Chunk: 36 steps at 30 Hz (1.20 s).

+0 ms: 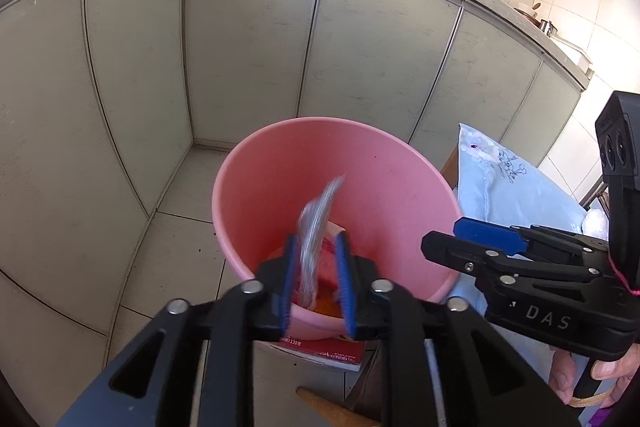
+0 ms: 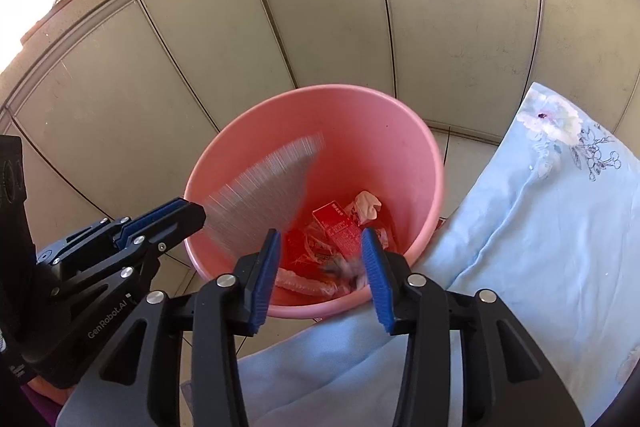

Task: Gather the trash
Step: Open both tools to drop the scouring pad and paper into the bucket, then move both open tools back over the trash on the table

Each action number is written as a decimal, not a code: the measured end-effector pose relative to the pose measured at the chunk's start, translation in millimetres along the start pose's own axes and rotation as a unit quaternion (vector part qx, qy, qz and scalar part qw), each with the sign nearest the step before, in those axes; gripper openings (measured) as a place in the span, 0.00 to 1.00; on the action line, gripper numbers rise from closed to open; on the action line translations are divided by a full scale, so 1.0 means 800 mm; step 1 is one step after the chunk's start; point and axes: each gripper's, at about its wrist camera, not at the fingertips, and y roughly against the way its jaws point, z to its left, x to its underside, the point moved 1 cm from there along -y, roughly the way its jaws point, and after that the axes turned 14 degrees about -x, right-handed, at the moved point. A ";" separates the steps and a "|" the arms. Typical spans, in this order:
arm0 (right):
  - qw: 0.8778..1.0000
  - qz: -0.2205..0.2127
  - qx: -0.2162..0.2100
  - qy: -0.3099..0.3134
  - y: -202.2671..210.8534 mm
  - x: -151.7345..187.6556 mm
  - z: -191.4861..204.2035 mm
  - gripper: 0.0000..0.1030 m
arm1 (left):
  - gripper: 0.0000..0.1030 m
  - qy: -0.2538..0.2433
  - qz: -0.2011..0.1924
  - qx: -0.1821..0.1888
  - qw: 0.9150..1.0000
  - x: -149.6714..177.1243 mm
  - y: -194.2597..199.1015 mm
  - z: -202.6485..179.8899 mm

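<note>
Wrapper drops, blurred, from the parted left gripper into the pink bucket; right gripper gapes empty over it.

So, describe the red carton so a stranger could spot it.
Find the pink bucket on the floor before the pale cabinet doors. At its bottom, among crumpled wrappers, lies the red carton: the only flat-sided box there, with white print.

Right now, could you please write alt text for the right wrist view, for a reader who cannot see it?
A blurred silvery wrapper falls from the left tool into a pink bin that already holds a red carton and crumpled scraps. The right tool stands open over the near rim, with a light blue floral pillow at right.
</note>
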 end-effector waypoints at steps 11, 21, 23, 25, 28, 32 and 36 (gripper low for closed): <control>1.000 -0.024 -0.003 -0.006 0.036 0.015 -0.002 0.42 | 0.34 -0.003 -0.016 0.008 1.000 -0.005 0.022 -0.006; 0.999 -0.048 0.018 -0.013 0.091 0.047 -0.012 0.42 | 0.35 -0.028 -0.031 0.038 0.998 -0.004 0.047 -0.031; 0.998 -0.053 0.021 -0.015 0.100 0.052 -0.014 0.42 | 0.35 -0.035 -0.033 0.044 0.998 -0.004 0.051 -0.040; 0.998 -0.059 0.025 -0.019 0.112 0.058 -0.016 0.42 | 0.35 -0.042 -0.033 0.050 0.997 -0.003 0.054 -0.047; 0.997 -0.066 0.031 -0.025 0.127 0.068 -0.022 0.42 | 0.35 -0.052 -0.033 0.059 0.996 -0.001 0.059 -0.061; 0.996 -0.075 0.042 -0.038 0.150 0.086 -0.033 0.42 | 0.35 -0.069 -0.035 0.072 0.994 0.004 0.065 -0.081; 0.994 -0.083 0.056 -0.053 0.169 0.104 -0.046 0.42 | 0.35 -0.086 -0.036 0.086 0.992 0.008 0.072 -0.101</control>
